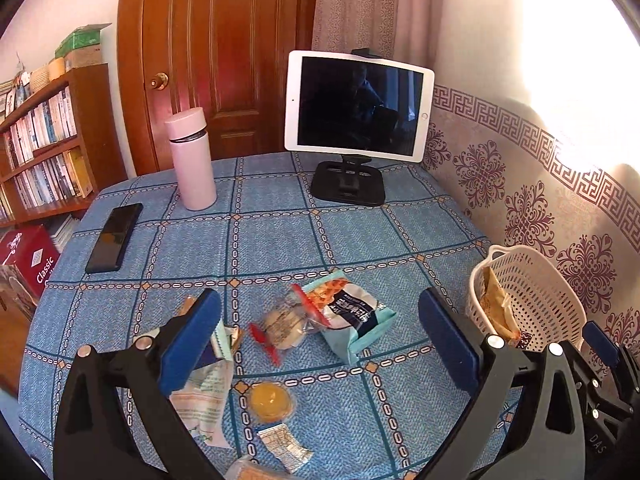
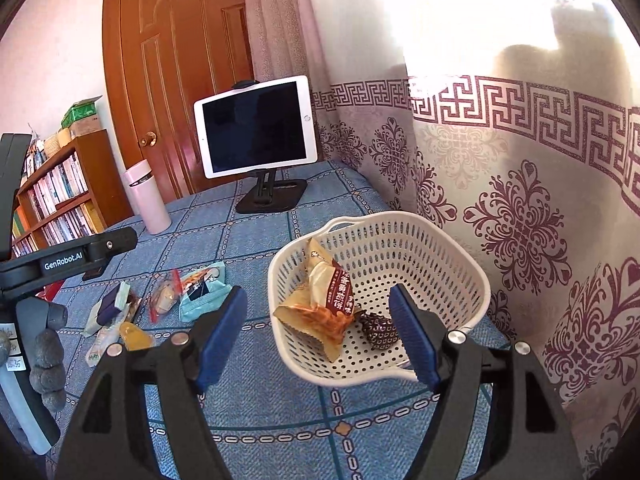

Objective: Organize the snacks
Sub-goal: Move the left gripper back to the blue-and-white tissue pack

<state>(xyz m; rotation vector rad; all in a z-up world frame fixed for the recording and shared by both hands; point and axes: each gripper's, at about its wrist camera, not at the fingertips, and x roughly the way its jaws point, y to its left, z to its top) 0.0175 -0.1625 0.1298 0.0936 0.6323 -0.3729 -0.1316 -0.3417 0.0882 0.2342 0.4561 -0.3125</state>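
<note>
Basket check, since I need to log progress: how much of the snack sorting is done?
Done: an orange packet and a dark wrapped sweet lie in the basket. In hand: nothing; both jaws stand open and empty. Left: the teal packet, jelly cup and several others on the table.

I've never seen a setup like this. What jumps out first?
Two blue-padded fingers frame each view, spread wide. Between the right pair sits a white perforated basket by the patterned curtain, holding an orange snack bag. More snack packets lie scattered on the blue checked tablecloth, with a white tablet propped behind.
</note>
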